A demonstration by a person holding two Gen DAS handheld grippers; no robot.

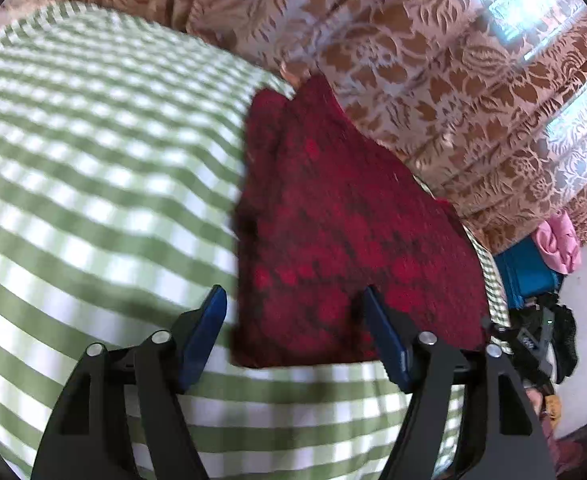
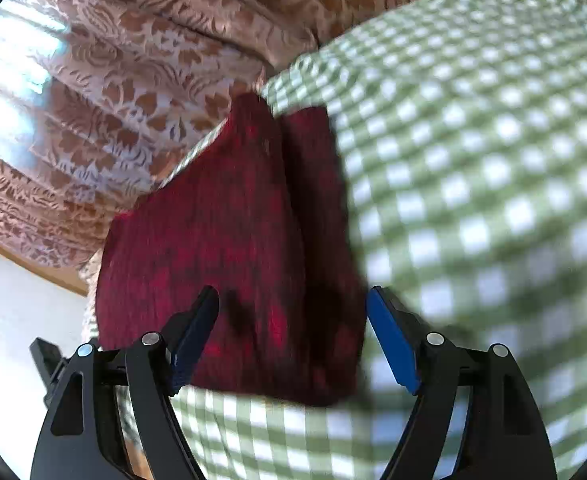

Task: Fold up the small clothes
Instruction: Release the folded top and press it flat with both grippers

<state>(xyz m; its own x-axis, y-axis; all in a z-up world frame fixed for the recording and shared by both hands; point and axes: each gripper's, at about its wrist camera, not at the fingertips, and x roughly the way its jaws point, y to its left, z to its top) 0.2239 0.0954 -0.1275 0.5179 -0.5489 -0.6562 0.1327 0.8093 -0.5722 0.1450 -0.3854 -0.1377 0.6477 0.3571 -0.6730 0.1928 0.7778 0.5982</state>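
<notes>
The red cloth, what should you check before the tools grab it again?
1. Red cloth lying on the checked tablecloth: ok.
2. Left tool open, holding nothing: ok.
3. Right tool open, holding nothing: ok.
4. Near edge of the cloth in front of both tools: ok.
5. Cloth folded neatly: cannot tell, the pictures are blurred.
6. Far end of the cloth fully on the table: cannot tell.

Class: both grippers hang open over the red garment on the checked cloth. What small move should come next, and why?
Probably lower both and close on the near edge of the red garment. The left gripper and right gripper both stand open and hold nothing, the garment lies fairly flat on the checked cloth, and its near edge sits just ahead of the fingertips.
</notes>
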